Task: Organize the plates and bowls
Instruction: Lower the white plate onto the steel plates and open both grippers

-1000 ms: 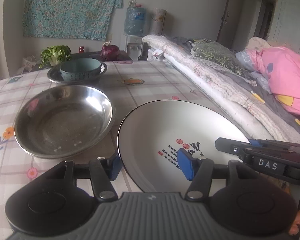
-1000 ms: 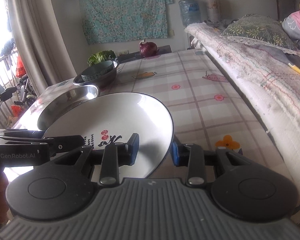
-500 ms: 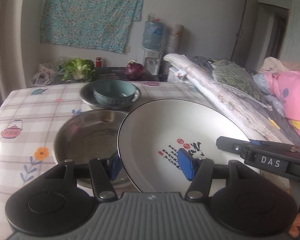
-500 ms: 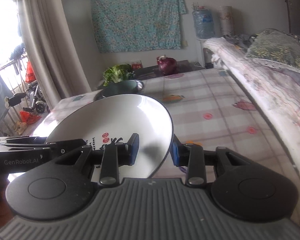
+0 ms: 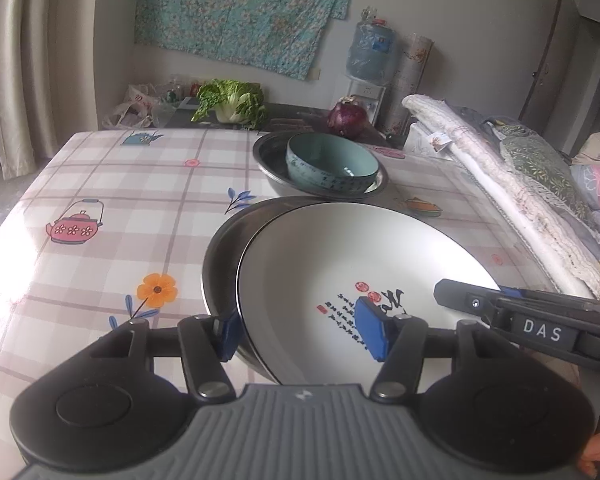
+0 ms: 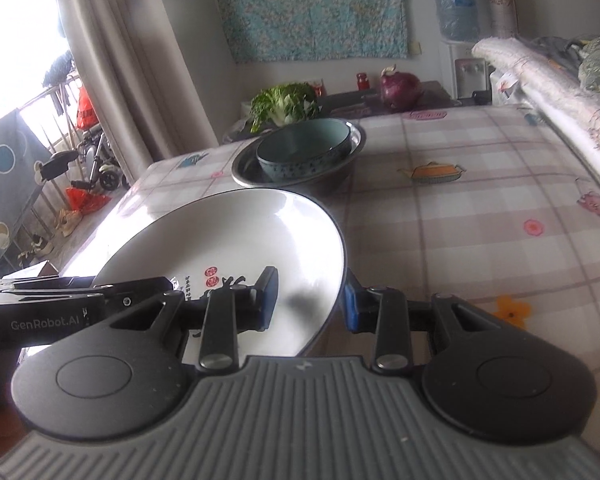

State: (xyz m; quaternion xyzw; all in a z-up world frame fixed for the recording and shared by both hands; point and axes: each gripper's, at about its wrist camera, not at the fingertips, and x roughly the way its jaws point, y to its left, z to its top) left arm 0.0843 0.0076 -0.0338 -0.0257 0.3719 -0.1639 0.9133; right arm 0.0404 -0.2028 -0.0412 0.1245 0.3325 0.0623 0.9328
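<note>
A white plate (image 5: 340, 264) with a dark rim and black and red writing is held by both grippers. My left gripper (image 5: 300, 334) is shut on its left edge. My right gripper (image 6: 310, 300) is shut on its right edge, and the plate also shows in the right wrist view (image 6: 228, 248). The plate hovers over a steel dish (image 5: 220, 248), whose left rim shows beneath it. Further back a teal bowl (image 5: 332, 166) sits inside a second steel dish (image 5: 268, 160); both also show in the right wrist view, the bowl (image 6: 304, 152) and the dish (image 6: 244, 168).
The table (image 5: 120, 208) has a checked cloth with teapot and flower prints. A green cabbage (image 5: 232, 102) and a red onion (image 5: 348, 118) lie on a dark stand behind it. Folded bedding (image 5: 500, 184) runs along the table's right side. A curtain (image 6: 112, 60) hangs at the left.
Both grippers have carried the plate up and to the left, from the table beside the steel dish to above it, covering most of the dish.
</note>
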